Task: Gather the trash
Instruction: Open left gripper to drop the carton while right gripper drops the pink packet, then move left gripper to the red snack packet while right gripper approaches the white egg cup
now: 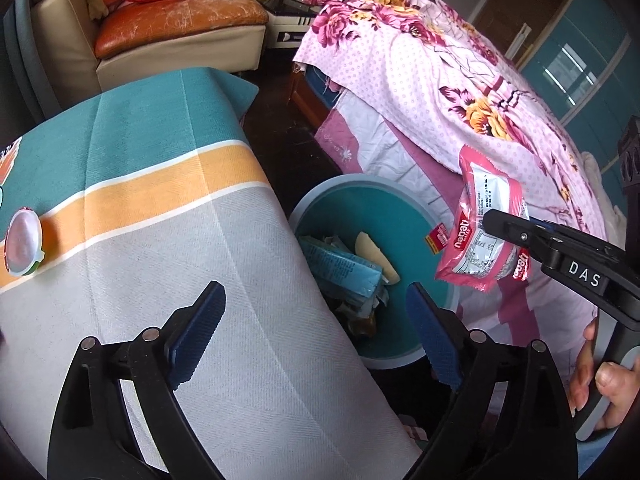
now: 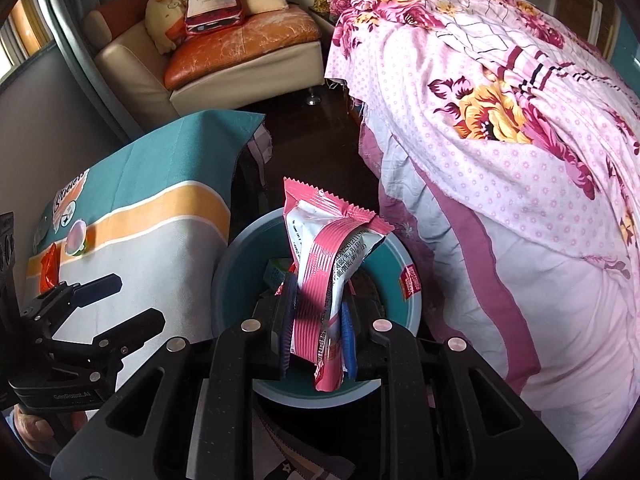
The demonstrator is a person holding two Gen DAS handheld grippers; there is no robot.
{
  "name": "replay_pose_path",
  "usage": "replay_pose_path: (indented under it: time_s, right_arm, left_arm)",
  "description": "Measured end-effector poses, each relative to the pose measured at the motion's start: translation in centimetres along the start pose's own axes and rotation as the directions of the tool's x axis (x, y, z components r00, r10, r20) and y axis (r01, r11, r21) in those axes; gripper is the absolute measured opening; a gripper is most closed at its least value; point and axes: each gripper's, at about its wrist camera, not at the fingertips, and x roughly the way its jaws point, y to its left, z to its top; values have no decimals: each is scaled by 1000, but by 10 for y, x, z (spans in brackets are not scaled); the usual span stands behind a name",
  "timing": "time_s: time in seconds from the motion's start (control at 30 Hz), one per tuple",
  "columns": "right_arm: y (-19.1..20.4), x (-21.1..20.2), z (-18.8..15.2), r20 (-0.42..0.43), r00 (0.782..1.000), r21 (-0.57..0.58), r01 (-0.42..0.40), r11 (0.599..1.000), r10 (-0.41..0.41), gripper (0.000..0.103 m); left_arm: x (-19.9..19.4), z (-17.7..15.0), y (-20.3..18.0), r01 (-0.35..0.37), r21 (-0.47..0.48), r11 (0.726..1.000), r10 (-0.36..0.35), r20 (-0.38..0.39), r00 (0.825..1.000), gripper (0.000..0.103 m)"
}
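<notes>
My right gripper [image 2: 318, 322] is shut on a pink and white snack wrapper [image 2: 324, 256], which stands up between its blue pads above the teal bin [image 2: 236, 256]. In the left wrist view the same wrapper [image 1: 480, 236] hangs from the right gripper [image 1: 500, 222] over the bin's right rim [image 1: 332, 188]. A blue carton [image 1: 344, 270] and a pale yellowish scrap [image 1: 378, 254] lie in the bin. My left gripper [image 1: 316, 308] is open and holds nothing, above the table's edge and the bin; in the right wrist view the left gripper [image 2: 136, 300] reaches in from the left.
The table's teal, orange and grey cloth [image 1: 160, 200] carries a jelly cup [image 1: 22, 244], seen again [image 2: 76, 240] beside an orange wrapper [image 2: 48, 274]. A bed with a pink floral sheet [image 2: 500, 140] stands right of the bin. A cream armchair [image 2: 208, 60] is behind. A hand [image 1: 608, 384] grips the right handle.
</notes>
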Motion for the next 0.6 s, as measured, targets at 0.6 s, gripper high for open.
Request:
replay_pose_path:
  time_s: [0.6]
  right_arm:
    - [12, 15, -5, -88, 996, 13, 25, 1000, -23, 63]
  left_arm:
    - [-12, -11, 26, 16, -41, 999, -16, 14, 1000, 91]
